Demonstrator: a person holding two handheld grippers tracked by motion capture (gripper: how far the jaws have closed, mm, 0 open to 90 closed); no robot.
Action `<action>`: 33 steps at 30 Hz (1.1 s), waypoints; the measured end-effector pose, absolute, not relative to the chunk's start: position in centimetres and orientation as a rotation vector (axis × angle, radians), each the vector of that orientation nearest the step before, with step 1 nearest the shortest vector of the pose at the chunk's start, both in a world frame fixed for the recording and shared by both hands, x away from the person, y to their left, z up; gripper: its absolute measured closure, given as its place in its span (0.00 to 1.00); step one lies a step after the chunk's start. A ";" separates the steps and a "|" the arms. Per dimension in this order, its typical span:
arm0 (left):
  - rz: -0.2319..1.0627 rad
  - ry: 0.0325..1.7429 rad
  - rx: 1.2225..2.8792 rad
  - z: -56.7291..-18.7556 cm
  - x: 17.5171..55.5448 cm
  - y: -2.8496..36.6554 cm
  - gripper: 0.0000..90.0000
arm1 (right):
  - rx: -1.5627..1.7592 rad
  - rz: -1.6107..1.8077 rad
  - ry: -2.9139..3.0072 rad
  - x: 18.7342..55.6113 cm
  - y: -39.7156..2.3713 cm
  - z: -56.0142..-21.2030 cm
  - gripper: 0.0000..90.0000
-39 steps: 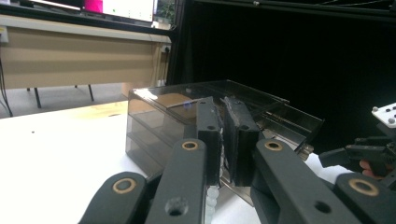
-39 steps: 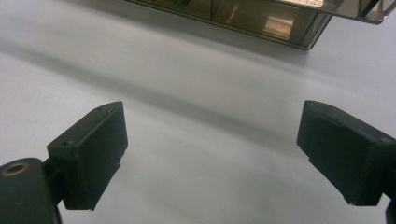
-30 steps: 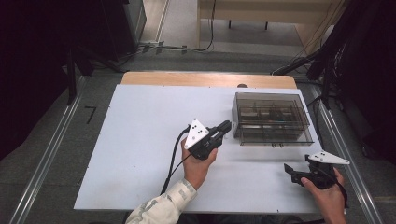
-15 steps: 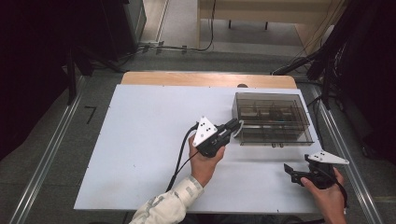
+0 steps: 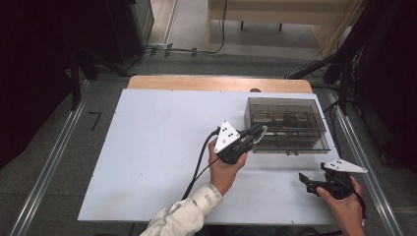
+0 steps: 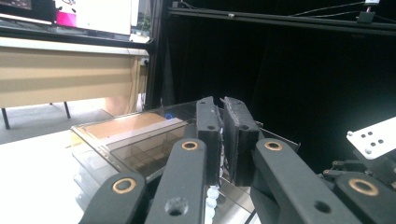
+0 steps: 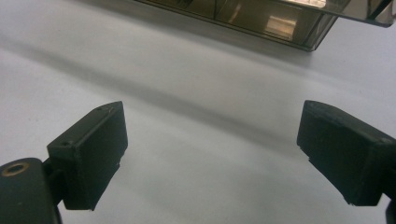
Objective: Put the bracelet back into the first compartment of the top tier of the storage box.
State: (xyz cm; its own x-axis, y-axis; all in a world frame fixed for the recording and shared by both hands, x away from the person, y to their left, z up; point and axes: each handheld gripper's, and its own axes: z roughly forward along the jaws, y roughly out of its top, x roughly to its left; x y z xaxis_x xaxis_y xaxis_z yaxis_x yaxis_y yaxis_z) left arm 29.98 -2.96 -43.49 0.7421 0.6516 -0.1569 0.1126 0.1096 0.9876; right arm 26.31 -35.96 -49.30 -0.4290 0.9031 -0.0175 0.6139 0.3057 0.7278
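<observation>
Compartmented clear box [image 5: 287, 124], contents unclear; left gripper [image 5: 257, 132] pinches white beads [image 6: 212, 199]; right gripper [image 5: 303, 180] gapes.

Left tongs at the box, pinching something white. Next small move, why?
Probably move the right tongs to the front edge of the box to lift its lid. The left tongs are shut on a white bead string at the box corner, the lid looks closed, and the right tongs sit open, idle.

I counted one clear compartment box [image 5: 286, 124] on one white table [image 5: 147, 147], plus my two grippers: left gripper [image 5: 256, 132], right gripper [image 5: 304, 181].
</observation>
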 end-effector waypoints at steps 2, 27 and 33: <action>0.440 0.671 1.430 -43.5 30.0 -3.2 0.96 | 1.348 0.916 2.155 26.3 -35.9 -49.3 0.08; 0.416 0.658 1.468 -44.1 30.5 -5.1 0.96 | 1.347 0.915 2.163 26.4 -35.9 -49.4 0.08; 0.413 0.659 1.503 -44.8 30.6 -5.6 0.96 | 1.347 0.913 2.163 26.4 -35.9 -49.3 0.08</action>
State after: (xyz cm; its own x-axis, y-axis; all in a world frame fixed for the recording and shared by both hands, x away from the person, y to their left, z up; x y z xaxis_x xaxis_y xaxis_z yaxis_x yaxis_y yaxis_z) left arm 30.64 -5.64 -44.77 0.7633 0.6300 -0.1432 0.1451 0.0489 0.9882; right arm 26.36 -35.92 -49.32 -0.4346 0.9005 -0.0160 0.6164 0.3104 0.7237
